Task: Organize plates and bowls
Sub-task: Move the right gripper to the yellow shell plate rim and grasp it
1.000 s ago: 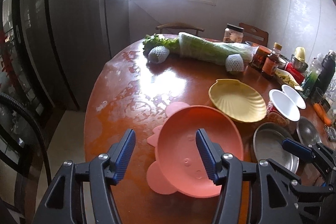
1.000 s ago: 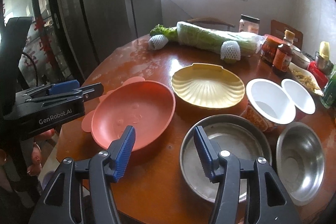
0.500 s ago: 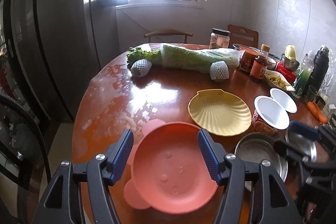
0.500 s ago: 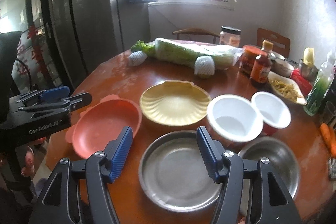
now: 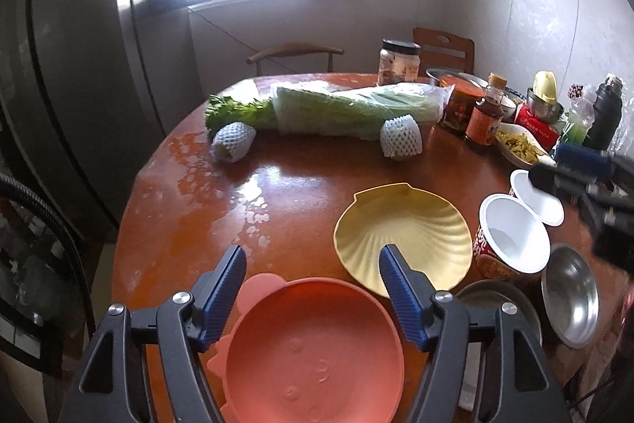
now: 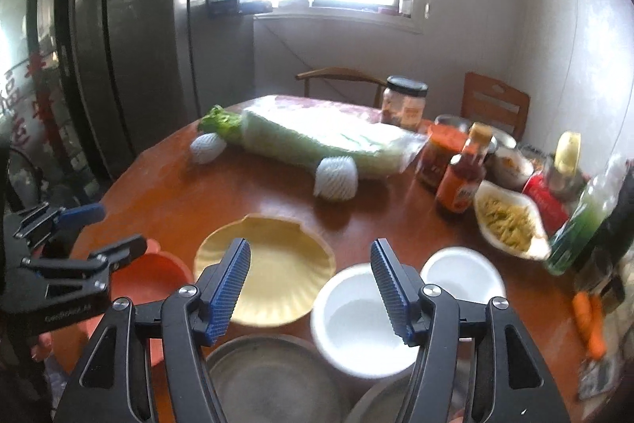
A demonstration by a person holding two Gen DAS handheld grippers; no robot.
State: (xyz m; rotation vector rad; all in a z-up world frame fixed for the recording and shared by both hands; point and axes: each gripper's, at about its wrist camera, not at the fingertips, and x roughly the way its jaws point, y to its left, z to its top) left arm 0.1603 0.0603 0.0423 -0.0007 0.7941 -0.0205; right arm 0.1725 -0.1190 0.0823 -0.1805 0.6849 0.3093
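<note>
Left wrist view: your left gripper [image 5: 313, 294] hangs with jaws apart and empty above the pink plate [image 5: 315, 353], lined up for a rim pinch. Right wrist view: your right gripper [image 6: 311, 282] is likewise spread, empty, above the yellow shell plate [image 6: 265, 280] and white bowl [image 6: 356, 320], both on the table [image 6: 166, 201].

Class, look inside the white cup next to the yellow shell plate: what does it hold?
The white cup shows only bare white walls and floor; it looks empty. In the right wrist view a blue finger crosses its rim, hiding part of the interior.
</note>
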